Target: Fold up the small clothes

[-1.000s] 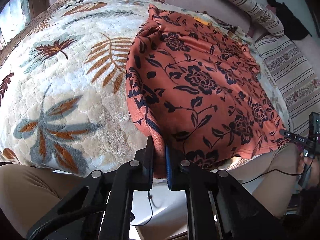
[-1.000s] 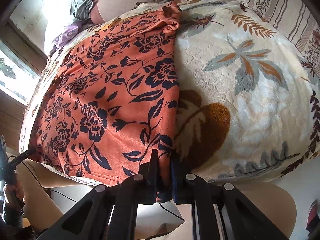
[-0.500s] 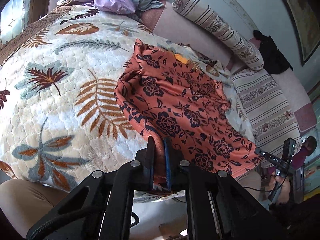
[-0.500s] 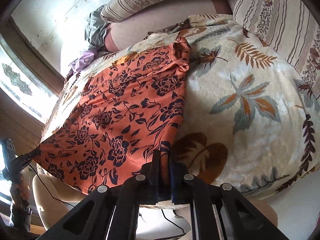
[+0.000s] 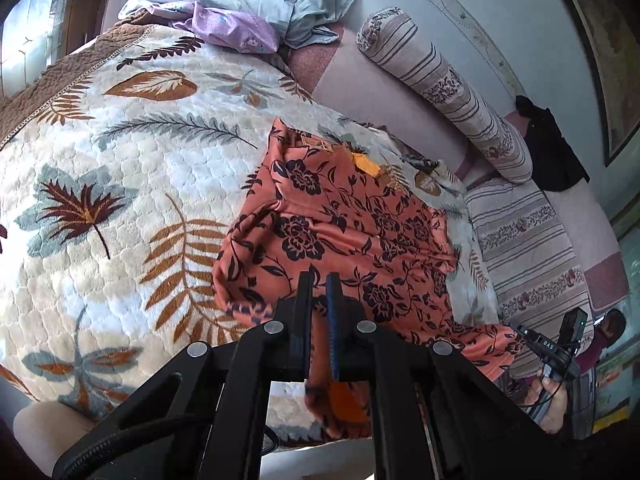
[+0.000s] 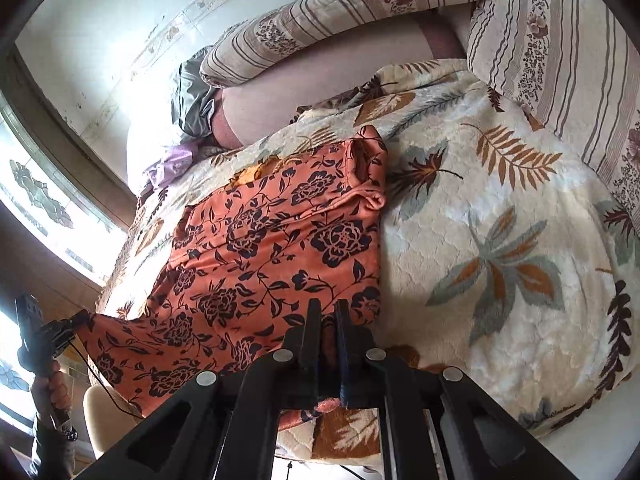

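In the left wrist view, the left tool [image 5: 318, 280] is clamped on the near hem of the orange floral garment [image 5: 340, 232], which lies on the leaf-patterned quilt [image 5: 100, 184] with its near part lifted off the quilt's front edge. In the right wrist view, the right tool [image 6: 329, 310] pinches the garment's [image 6: 272, 248] other near corner, and beyond the quilt [image 6: 500, 240] lies a striped bolster [image 6: 340, 16].
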Motion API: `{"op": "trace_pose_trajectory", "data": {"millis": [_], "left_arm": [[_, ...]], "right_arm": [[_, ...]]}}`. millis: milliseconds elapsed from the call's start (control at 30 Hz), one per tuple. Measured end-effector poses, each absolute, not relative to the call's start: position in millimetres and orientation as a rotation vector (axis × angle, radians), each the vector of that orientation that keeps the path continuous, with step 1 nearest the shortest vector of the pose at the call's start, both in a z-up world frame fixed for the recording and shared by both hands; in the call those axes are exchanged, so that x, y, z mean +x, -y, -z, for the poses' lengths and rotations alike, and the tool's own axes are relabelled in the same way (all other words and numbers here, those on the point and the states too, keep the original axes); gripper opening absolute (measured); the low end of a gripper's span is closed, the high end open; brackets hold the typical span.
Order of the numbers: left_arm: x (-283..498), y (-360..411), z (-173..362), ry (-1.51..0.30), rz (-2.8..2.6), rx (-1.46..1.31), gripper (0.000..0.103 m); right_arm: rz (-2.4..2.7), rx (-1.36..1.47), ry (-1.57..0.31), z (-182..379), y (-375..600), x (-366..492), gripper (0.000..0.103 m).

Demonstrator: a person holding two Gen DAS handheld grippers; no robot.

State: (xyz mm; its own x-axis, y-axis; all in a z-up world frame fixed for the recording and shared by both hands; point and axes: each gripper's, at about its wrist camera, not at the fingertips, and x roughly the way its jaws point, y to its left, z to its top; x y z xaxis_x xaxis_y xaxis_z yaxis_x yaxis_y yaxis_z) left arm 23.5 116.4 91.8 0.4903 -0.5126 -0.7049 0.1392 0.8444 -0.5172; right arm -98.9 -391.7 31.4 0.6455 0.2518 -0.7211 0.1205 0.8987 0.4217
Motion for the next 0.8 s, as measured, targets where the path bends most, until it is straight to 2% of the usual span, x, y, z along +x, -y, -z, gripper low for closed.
{"op": "trace_pose_trajectory", "data": {"millis": [67, 100, 233, 367, 400, 467, 500, 533, 800], "left_arm": [[36.8, -116.9, -93.2, -0.980, 0.407, -0.438, 0.005], [43.8, -115.8, -93.2, -0.983, 0.404, -0.435, 0.005], [53.9, -109.0, -83.3, -1.036, 0.408, -0.367, 0.005], [30.4, -103.8, -54.0, -1.140, 0.401, -0.256, 0.007], [21.4, -105.3, -44.1, -1.168, 0.388, -0.229, 0.007], [3.8, -112.5, -24.1, -1.220, 0.357, -0.204, 0.007], [-5.2, -117.6, -14.3, -1.245, 0.343, -0.209, 0.007], [-13.9, -122.9, -3.9, -1.270, 0.340, -0.221, 0.007], [-53.4, -147.0, 29.2, -1.328, 0.318, -0.305, 0.007]], "right_arm": [[-0.078, 0.471, -0.874, -32.1, 394.8, -88.2, 0.005], [-0.073, 0.472, -0.874, -32.1, 396.4, -82.8, 0.000], [-0.050, 0.460, -0.900, -29.6, 402.7, -60.1, 0.000], [-0.053, 0.417, -0.962, -17.4, 398.4, -59.2, 0.000], [-0.056, 0.419, -0.975, -13.1, 397.5, -62.7, 0.003], [-0.050, 0.412, -1.021, -0.7, 393.5, -73.2, 0.022], [-0.047, 0.410, -1.042, 6.2, 391.3, -80.6, 0.047], [-0.044, 0.410, -1.053, 12.0, 389.7, -88.2, 0.059], [-0.054, 0.440, -1.191, 58.5, 378.6, -138.7, 0.059]]}}
